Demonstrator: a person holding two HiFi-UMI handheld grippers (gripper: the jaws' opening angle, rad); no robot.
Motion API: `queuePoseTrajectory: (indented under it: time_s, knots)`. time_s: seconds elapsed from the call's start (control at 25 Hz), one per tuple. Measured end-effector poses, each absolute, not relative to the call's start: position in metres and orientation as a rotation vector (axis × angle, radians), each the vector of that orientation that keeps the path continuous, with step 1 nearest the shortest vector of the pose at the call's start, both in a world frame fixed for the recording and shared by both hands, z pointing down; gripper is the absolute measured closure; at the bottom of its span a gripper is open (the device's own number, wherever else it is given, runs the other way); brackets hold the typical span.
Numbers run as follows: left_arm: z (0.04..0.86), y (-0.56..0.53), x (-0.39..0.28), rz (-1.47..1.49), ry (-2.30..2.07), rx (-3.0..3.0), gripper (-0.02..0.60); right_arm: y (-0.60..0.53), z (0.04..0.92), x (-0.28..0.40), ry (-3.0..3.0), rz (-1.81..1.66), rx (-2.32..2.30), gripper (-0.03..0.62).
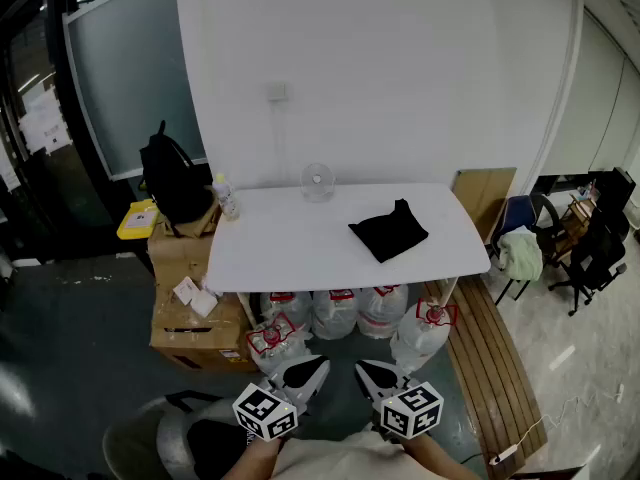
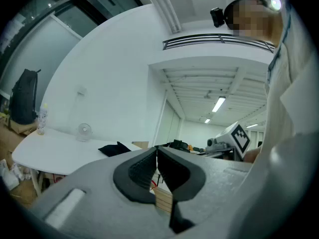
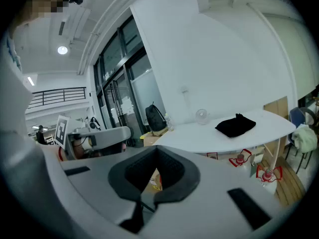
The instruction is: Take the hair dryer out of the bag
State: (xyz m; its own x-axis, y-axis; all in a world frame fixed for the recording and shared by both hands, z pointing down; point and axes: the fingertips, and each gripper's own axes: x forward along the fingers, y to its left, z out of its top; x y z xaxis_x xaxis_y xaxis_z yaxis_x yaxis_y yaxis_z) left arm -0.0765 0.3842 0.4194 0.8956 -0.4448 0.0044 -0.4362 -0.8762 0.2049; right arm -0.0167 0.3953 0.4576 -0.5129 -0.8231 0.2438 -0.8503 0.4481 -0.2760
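A: Hair dryer location?
B: Not visible. Presumably it is inside the black bag (image 1: 389, 230), which lies on the right half of the white table (image 1: 290, 243), well apart from both grippers.
A: Handling?
B: The bag looks like soft, limp cloth and will likely collapse under a pinch. I judge the dryer to be rigid, smooth plastic with some weight. Pin the bag's edge with one gripper and take the dryer by its handle with the other.
A: Jaws?
B: Left gripper (image 2: 156, 153): pads pressed together, nothing between. Right gripper (image 3: 157, 156): the same, closed and empty. Both are held near the person's body.
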Motion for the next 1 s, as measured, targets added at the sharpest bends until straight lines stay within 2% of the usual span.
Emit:
queuePoseTrajectory:
  time_s: [1.0]
  knots:
    - [0.425, 0.379, -0.104, -0.072, -0.718, 2.816, 0.571, 0.385, 0.451, -0.046, -2.692, 0.589, 1.473, 0.577]
